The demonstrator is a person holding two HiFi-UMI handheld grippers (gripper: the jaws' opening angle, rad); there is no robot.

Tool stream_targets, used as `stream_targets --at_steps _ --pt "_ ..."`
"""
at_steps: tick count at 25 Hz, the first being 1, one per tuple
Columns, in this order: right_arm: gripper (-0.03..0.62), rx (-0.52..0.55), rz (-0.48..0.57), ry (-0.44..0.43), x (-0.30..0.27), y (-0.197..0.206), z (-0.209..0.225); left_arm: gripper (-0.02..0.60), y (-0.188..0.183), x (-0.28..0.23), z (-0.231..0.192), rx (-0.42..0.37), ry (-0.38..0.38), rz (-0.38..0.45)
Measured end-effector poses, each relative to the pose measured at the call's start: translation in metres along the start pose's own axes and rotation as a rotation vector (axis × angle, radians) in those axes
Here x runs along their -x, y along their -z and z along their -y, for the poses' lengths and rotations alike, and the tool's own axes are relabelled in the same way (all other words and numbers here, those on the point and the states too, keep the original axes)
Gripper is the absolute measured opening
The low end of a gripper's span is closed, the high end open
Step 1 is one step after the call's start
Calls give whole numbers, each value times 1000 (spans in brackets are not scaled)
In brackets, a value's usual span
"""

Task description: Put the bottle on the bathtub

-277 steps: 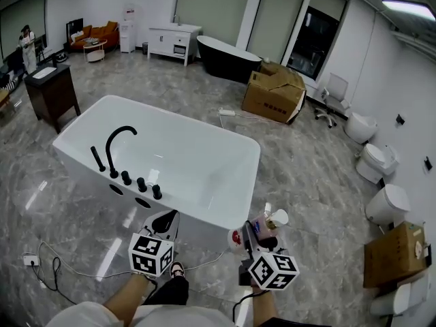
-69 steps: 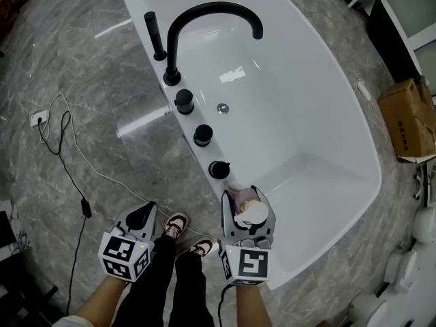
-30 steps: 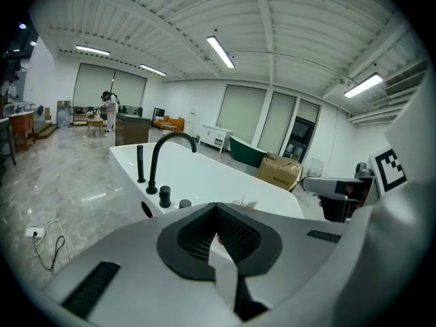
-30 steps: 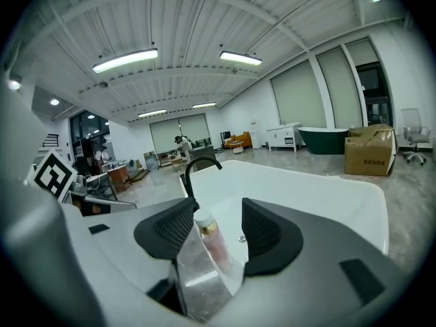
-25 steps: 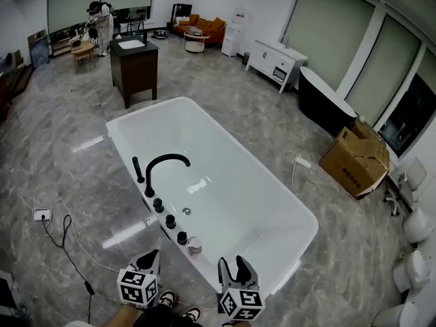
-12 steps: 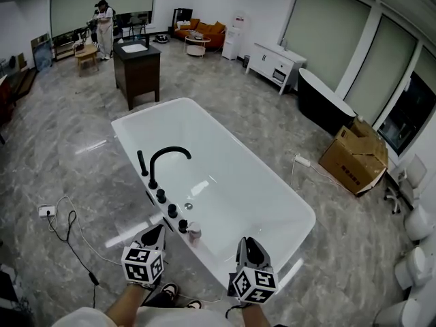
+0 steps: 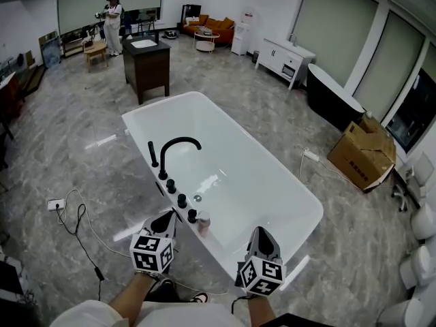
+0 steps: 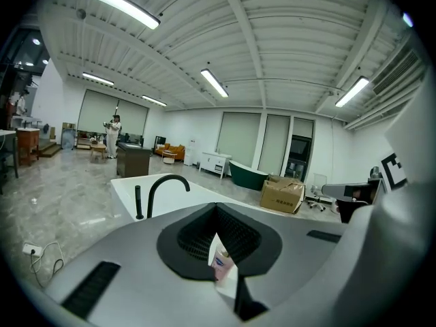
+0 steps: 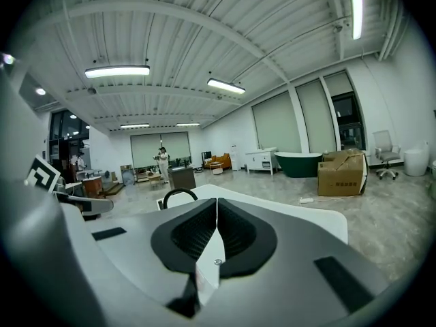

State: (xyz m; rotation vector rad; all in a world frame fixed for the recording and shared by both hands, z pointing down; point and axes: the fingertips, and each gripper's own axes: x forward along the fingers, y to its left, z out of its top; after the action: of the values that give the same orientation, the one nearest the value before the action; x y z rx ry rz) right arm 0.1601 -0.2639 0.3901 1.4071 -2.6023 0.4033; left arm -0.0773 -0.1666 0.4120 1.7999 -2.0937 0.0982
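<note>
The pink bottle (image 7: 203,224) stands upright on the near rim of the white bathtub (image 7: 253,182), just beside the last black knob (image 7: 192,216), while the left gripper (image 7: 165,220) and right gripper (image 7: 263,237) hover nearby, jaws together, seemingly holding nothing.

A bathroom-fixtures showroom: freestanding white bathtub (image 7: 238,159), black bathtub (image 7: 337,105), toilets (image 7: 427,221), vanity (image 7: 293,58).

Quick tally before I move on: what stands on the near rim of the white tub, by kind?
Black spout: 1
Black hand shower: 1
Black knobs: 3
Bottle: 1
Total: 6
</note>
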Motion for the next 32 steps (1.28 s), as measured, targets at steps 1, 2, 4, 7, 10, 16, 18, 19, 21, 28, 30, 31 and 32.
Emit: stream_targets --at_steps 1,2,4,7,10,16,18,19,21,28,30,31,32 --pt "29 3 8 7 0 -2 -1 3 -2 -1 0 -3 8 4" --pt "29 5 18 19 0 -3 -3 3 -4 -3 -1 -5 18 6" --pt "29 -3 37 48 -1 -8 -5 3 -5 -7 -4 -10 41 0" --pt "29 -8 47 66 2 -16 -12 3 -10 -9 -7 -17 73 -8" --pt "29 3 58 73 1 -21 -16 3 -17 -16 -11 -24 95 -1" --pt "29 13 45 100 -1 -22 -13 3 -22 -30 -4 -25 136 -3" --pt "29 11 41 107 -2 -21 -13 3 -22 -32 -2 -27 144 -3" --pt "29 9 38 108 -2 -20 -13 3 -22 -32 -1 -30 148 -4" --pt "29 10 32 103 -3 -19 -14 3 -21 -31 1 -43 150 -4" --pt "26 24 8 81 -8 -17 -23 3 -18 -27 -2 -50 140 -14" --pt "26 22 3 78 -8 -14 -25 3 -14 -24 -4 -48 133 -18" --pt "26 21 0 78 -7 -12 -25 3 -12 -23 -5 -48 130 -21" --pt "26 20 -3 78 -7 -10 -25 3 -10 -22 -6 -47 128 -23"
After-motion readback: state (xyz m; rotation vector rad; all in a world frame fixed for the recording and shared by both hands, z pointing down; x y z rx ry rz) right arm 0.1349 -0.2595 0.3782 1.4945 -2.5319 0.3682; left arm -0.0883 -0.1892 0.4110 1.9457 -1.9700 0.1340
